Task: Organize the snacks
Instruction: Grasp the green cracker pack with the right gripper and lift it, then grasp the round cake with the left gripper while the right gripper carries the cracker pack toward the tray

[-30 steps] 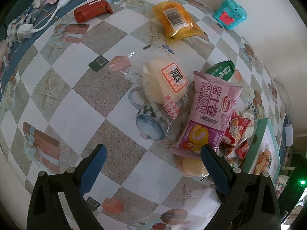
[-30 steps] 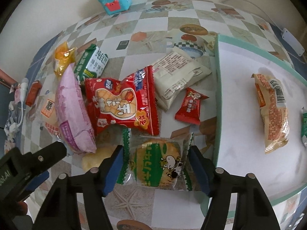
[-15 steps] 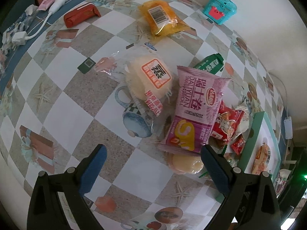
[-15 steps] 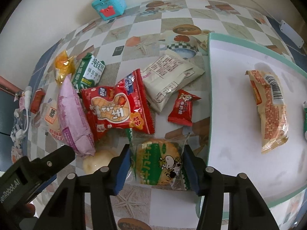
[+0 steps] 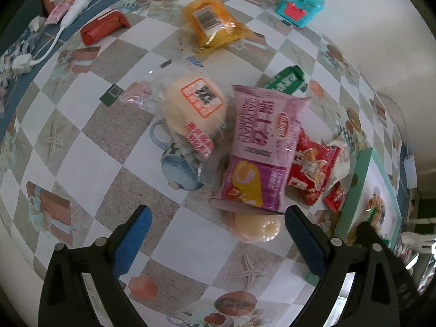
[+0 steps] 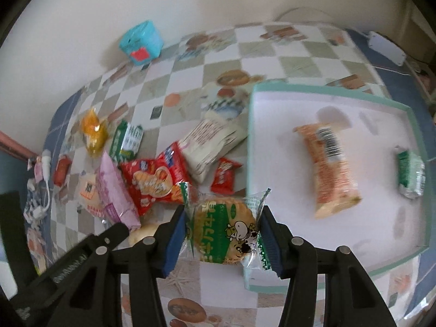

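Observation:
My right gripper (image 6: 223, 233) is shut on a green-wrapped rice cracker (image 6: 224, 231) and holds it off the table, just left of the near corner of the white tray (image 6: 381, 264). Inside the tray lie an orange packet (image 6: 327, 169) and a small green packet (image 6: 410, 174). Left of the tray sits the snack pile: a red bag (image 6: 152, 182), a pink roll pack (image 5: 261, 150), a cream pack (image 6: 212, 141) and a small red sachet (image 6: 224, 175). My left gripper (image 5: 216, 241) hangs open above the table, close to a round yellow cake (image 5: 257, 227) below the pink pack.
A clear-wrapped bun (image 5: 197, 106), a green packet (image 5: 286, 80) and an orange pack (image 5: 212, 23) lie farther out. A teal box (image 5: 299, 4) stands by the wall. A red case (image 5: 105, 27) and a white cable (image 5: 46, 51) rest at the table's left edge.
The right gripper closed on the green cracker and lifted it off the table toward the tray. The left gripper drifted slightly and stayed open.

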`<state>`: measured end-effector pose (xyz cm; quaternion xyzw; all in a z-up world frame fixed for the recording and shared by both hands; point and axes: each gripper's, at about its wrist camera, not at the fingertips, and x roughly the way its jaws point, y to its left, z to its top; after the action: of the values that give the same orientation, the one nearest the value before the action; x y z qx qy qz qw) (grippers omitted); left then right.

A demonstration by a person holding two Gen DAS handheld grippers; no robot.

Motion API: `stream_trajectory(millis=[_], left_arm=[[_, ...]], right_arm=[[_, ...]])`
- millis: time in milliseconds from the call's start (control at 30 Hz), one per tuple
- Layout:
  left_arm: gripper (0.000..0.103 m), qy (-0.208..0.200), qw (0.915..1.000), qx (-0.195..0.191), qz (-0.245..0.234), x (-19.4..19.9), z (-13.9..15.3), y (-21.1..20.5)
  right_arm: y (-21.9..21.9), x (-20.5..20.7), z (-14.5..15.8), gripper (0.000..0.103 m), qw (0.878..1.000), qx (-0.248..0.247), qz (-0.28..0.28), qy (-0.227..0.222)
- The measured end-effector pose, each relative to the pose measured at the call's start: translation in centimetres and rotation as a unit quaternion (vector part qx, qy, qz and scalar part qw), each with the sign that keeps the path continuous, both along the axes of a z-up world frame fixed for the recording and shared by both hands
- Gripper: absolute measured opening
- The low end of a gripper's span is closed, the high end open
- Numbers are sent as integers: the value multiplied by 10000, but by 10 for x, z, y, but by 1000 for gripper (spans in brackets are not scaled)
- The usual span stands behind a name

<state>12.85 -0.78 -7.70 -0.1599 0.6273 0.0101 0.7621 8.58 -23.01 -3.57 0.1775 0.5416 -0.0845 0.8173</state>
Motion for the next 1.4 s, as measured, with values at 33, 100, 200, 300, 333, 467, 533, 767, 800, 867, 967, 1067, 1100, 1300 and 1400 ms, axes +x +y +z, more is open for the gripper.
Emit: stream_trajectory(millis=[33,100,200,300,333,467,533,767,800,867,967,1067,1100,1300,1400], left_arm=[[98,-10,10000,-2,-32,0,1,-2],[98,-42,9999,23,-151,-1,2,-9],[89,-102,9993,165,-317,-2,5,-19],[70,-101,9984,231,-509,-2,5,-34],[69,-104,9980,221,-580,-2,5,-39],[48,-144,9968,266,-737,0,2,-54],[41,-161,9962,316,-801,1,-2,-59],[32,-163,9939,666,-865,9,-17,-74],[32,-190,9937,674,-872,9,-16,-74],[32,-222,9935,664,-898,9,-15,-76],[31,-280,9936,560,-937,7,-11,-77],[31,-354,9940,435,-940,6,-4,-76],[31,-392,9938,431,-950,5,-1,-76],[31,-555,9937,242,-947,-7,15,-73],[31,-636,9927,37,-1021,-16,26,-74]], right_arm=[[-5,0,2,56,10000,-12,-82,-27],[-16,-3,6,56,9997,1,-223,-74],[-30,-6,9,56,9992,58,-395,-85],[-40,-8,8,56,9986,125,-514,-67],[-42,-9,8,56,9984,134,-543,-60],[-44,-8,7,56,9983,177,-548,-55],[-44,-7,6,56,9984,197,-535,-53],[-45,-7,4,56,9982,260,-534,-25],[-46,-7,3,56,9982,270,-535,-14],[-48,-7,1,56,9981,290,-548,19],[-51,-7,-1,56,9977,314,-602,62],[-54,-9,0,56,9973,336,-657,40],[-56,-10,0,56,9971,338,-676,35],[-68,-15,2,56,9953,406,-877,50],[-76,-19,2,56,9937,433,-1030,56]])
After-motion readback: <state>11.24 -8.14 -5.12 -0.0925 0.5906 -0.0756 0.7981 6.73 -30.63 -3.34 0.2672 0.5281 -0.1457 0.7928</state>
